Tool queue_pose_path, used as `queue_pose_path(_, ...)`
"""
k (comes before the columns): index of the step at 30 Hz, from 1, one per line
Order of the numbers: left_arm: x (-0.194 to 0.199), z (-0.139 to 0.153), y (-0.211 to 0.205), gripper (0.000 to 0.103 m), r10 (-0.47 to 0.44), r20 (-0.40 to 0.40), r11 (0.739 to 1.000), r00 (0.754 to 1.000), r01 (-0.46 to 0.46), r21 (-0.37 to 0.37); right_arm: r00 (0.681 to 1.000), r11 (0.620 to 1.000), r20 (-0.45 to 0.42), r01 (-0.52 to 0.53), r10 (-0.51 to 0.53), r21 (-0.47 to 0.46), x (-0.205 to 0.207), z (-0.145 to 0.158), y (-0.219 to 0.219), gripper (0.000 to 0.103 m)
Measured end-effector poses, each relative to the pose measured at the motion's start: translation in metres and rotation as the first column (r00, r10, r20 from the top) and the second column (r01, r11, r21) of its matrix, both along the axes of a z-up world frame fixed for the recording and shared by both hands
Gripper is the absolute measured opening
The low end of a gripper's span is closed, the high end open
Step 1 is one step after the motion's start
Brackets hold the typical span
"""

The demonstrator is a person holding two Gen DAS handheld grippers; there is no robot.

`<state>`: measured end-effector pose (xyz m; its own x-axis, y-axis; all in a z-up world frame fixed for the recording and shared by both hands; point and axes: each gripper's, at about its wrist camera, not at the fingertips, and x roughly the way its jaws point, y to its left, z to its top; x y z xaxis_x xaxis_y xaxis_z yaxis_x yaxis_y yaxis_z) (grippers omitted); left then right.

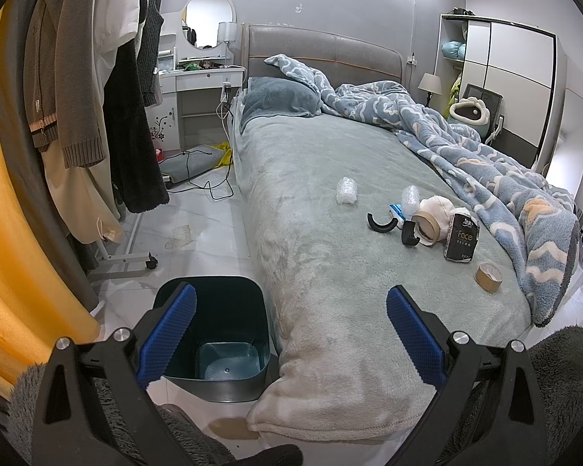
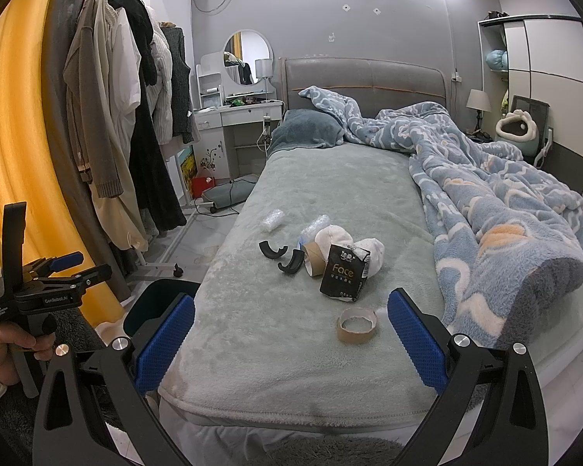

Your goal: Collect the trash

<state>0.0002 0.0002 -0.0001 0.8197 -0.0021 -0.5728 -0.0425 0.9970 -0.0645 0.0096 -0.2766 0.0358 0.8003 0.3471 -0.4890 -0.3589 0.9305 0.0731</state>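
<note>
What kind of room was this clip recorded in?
A home bedroom: a made bed with a padded headboard, a clothes rack hung with coats, and a dressing table with a round mirror.

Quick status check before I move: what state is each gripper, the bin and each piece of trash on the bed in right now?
Left gripper: open, holding nothing.
Right gripper: open, holding nothing.
Trash bin: upright on the floor beside the bed, looks empty.
Tape roll: flat on the bed, nearest.
Face tissue pack: standing, crumpled.
Cardboard tube: on its side.
Two black curved pieces: apart.
Bubble wrap: lying alone.
</note>
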Motion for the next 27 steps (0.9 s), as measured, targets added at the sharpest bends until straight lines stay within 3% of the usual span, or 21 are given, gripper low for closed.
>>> queue_pose_path(14, 0.003, -0.001, 0.004, 0.1, 0.014, -0.008, 1.0, 1.0, -0.014, -0.001, 1.0, 0.998, -0.025, 0.014, -0.016, -0.062, -0.002, -0.001, -0.001, 0.1)
queue_pose_path(27, 0.013, 0.0, 0.016, 0.1, -0.036, -0.004, 0.999, 0.999, 0.036, -0.033, 0.996, 1.0, -0.085, -0.01, 0.008, -0.025, 0.013, -0.011, -0.001, 0.1)
